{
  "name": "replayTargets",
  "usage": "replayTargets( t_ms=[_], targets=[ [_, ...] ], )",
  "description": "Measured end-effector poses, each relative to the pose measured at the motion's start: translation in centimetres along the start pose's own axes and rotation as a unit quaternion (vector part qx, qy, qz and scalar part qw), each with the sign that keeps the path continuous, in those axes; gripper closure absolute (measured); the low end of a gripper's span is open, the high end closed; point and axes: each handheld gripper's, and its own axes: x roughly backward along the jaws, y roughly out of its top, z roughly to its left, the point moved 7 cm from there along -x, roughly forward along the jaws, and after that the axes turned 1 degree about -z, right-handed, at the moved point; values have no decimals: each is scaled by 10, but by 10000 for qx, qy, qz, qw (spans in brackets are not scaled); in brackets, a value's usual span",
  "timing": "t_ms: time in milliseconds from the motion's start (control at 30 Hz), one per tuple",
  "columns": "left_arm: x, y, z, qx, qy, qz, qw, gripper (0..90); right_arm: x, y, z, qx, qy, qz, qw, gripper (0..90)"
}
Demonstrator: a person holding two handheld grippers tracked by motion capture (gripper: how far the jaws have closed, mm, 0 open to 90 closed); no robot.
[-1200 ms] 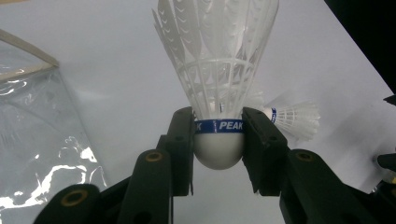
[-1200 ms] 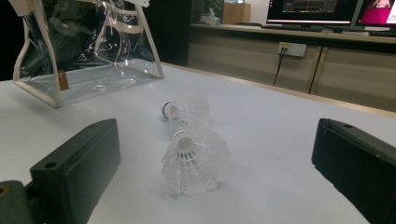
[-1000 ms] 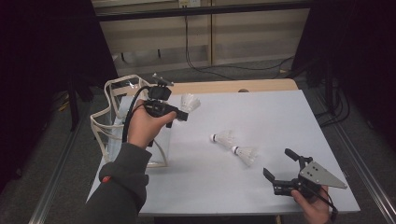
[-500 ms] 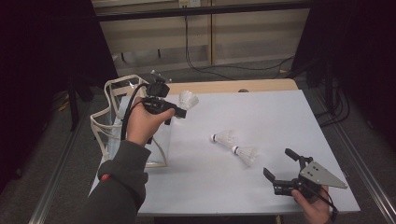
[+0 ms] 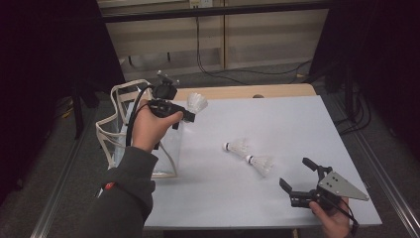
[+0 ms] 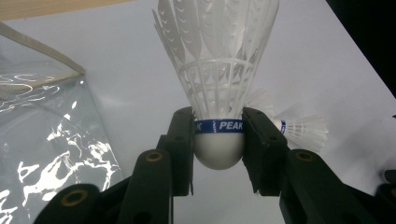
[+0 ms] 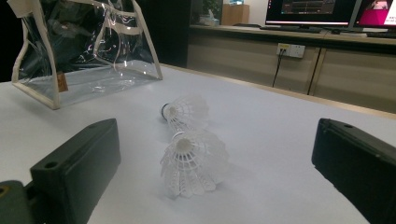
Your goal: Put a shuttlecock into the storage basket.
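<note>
White shuttlecock [image 6: 218, 70]: feather skirt, rounded cork, blue band reading PEAK
Location: held above tabletop's [image 5: 297, 129] far left corner, beside clear bag [image 5: 119, 134]
Left gripper [image 6: 218, 154]: pinching the cork, skirt pointing away
Right gripper [image 5: 299, 173]: jaws spread, near right corner
Left gripper view: band lettering legible
Right gripper view: two loose shuttlecocks [image 7: 189, 163], monitors [image 7: 322, 11] behind

You have three feather shuttlecocks: one [image 5: 197, 102] in your left gripper's [image 5: 189, 115] jaws, two lying on the white table [image 5: 277, 119], one [image 5: 237, 147] beside the other [image 5: 261, 163]. One clear plastic bag [image 5: 124, 126]. Two grippers, counting your right gripper [image 5: 296, 178].
</note>
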Motion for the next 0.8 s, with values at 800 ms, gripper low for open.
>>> replayTargets(
  t_ms=[800],
  targets=[
    [5, 9, 8, 145, 122, -63, 9998, 658, 0, 0, 0, -19, -13, -15, 10000, 12]
  ],
)
